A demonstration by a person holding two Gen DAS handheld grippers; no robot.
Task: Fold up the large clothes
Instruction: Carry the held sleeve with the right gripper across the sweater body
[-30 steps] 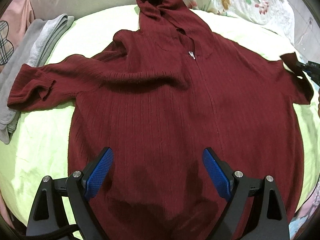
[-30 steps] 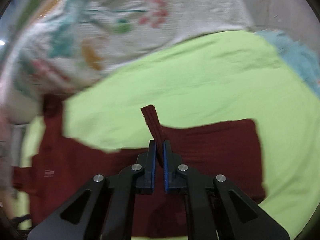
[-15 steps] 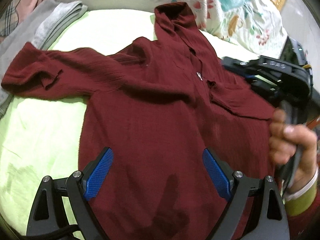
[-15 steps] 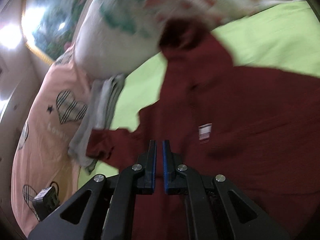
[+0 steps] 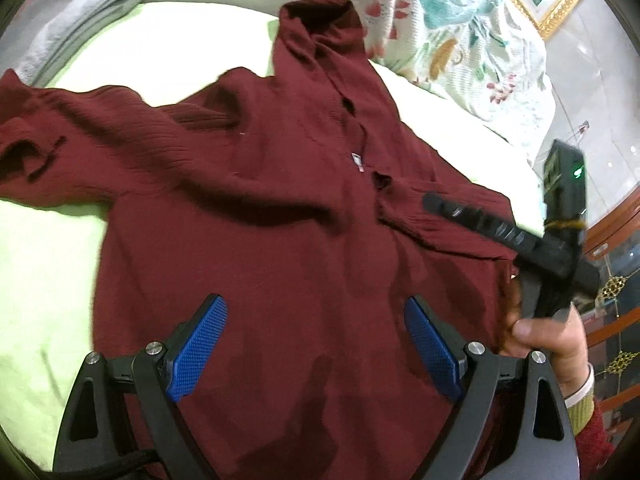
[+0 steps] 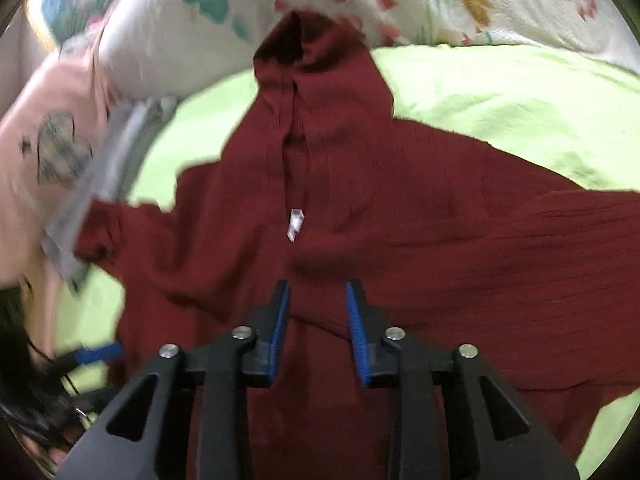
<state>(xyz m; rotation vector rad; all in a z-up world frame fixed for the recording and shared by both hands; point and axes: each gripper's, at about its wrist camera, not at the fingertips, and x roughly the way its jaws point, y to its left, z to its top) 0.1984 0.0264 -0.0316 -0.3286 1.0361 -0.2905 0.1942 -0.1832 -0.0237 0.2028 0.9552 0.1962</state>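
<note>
A dark red ribbed hooded sweater (image 5: 256, 216) lies face up on a lime green bed sheet (image 5: 44, 264), hood toward the pillows. Its right sleeve (image 5: 448, 220) lies folded across the chest; the other sleeve (image 5: 72, 140) stretches out to the left. My left gripper (image 5: 316, 344) is open and empty above the lower body of the sweater. My right gripper (image 6: 316, 328) is open above the folded sleeve (image 6: 540, 272), holding nothing. The right gripper also shows in the left wrist view (image 5: 432, 202), hand-held at the right. A white zipper tag (image 6: 295, 224) marks the chest.
A floral pillow (image 5: 452, 28) lies behind the hood. A folded grey garment (image 5: 76, 12) lies at the far left, also in the right wrist view (image 6: 100, 176). A pink blanket with a plaid heart (image 6: 52, 148) lies beyond it. The sheet (image 6: 520, 108) shows right of the hood.
My right gripper carried the right sleeve over onto the chest, then opened and let it go. My left gripper stayed open and shifted its view to the right.
</note>
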